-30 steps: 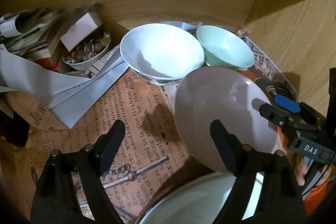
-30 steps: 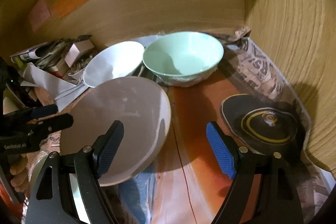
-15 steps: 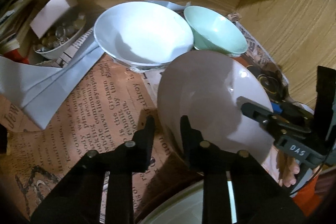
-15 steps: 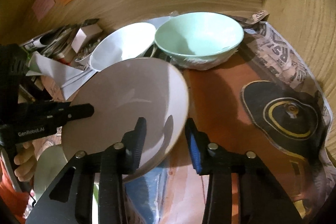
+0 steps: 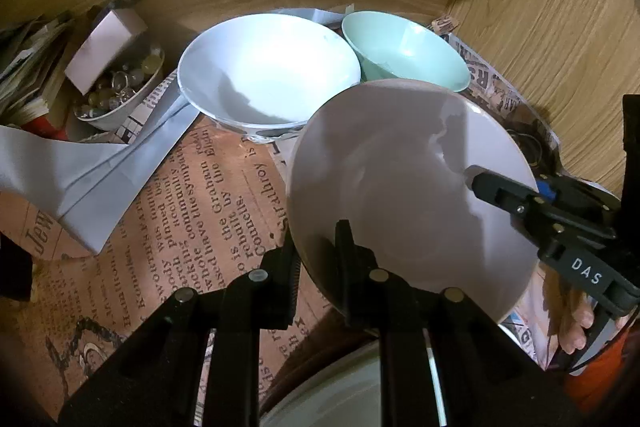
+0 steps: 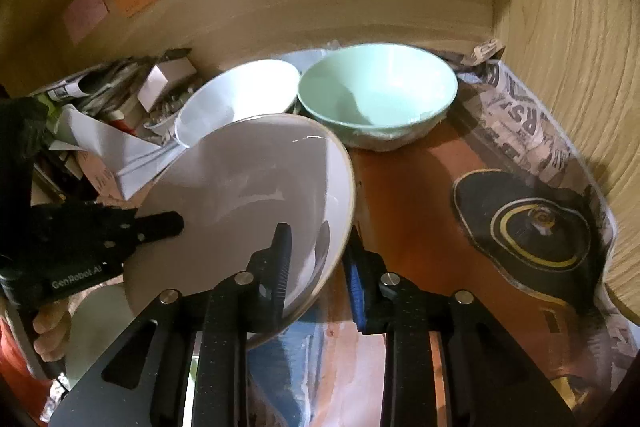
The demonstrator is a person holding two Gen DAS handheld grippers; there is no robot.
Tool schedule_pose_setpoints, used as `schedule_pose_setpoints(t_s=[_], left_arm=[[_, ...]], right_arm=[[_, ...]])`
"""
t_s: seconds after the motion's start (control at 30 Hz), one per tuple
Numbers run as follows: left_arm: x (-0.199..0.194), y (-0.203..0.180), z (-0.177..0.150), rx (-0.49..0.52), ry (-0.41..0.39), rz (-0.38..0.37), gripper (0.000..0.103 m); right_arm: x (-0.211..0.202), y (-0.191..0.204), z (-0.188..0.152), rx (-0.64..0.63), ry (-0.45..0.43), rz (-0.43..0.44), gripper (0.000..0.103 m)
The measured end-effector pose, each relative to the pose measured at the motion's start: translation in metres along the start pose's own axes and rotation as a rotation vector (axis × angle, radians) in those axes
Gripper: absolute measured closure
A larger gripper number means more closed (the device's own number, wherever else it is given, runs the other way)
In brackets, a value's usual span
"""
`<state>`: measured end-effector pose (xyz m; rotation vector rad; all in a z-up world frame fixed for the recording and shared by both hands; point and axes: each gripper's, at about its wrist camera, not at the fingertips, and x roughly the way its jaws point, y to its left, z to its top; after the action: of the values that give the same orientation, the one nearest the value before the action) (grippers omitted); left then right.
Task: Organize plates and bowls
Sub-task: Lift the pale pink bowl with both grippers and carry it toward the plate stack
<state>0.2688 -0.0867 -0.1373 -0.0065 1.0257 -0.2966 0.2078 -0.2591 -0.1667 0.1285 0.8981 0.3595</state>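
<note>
A pale lilac bowl [image 5: 408, 187] is held tilted above the newspaper-lined shelf floor, and it also shows in the right wrist view [image 6: 248, 203]. My left gripper [image 5: 316, 247] is shut on its near left rim. My right gripper [image 6: 318, 263] is shut on its right rim. A white bowl [image 5: 268, 71] and a mint green bowl [image 5: 404, 51] stand side by side at the back, also in the right wrist view as the white bowl [image 6: 240, 99] and the green bowl [image 6: 376, 95]. Another white dish [image 5: 352, 387] lies below the held bowl.
Wooden walls [image 6: 568, 27] close the back and right. A small dish of trinkets with a pink box [image 5: 116, 83], folded grey paper [image 5: 92, 163] and stacked papers crowd the left. A black-and-yellow printed patch [image 6: 532, 227] lies on the right floor.
Both grippers have closed from wide open onto the lilac bowl's rim, and the bowl now sits higher and more tilted.
</note>
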Motion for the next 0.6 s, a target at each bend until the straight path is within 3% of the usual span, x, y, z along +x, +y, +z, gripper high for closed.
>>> schedule_pose_setpoints(t_s=[0.6], left_arm=[[-0.072, 0.019, -0.027, -0.027, -0.160, 0.002, 0.087]], right_arm=[[-0.049, 0.049, 0.001, -0.082, -0.110, 0.010, 0.080]])
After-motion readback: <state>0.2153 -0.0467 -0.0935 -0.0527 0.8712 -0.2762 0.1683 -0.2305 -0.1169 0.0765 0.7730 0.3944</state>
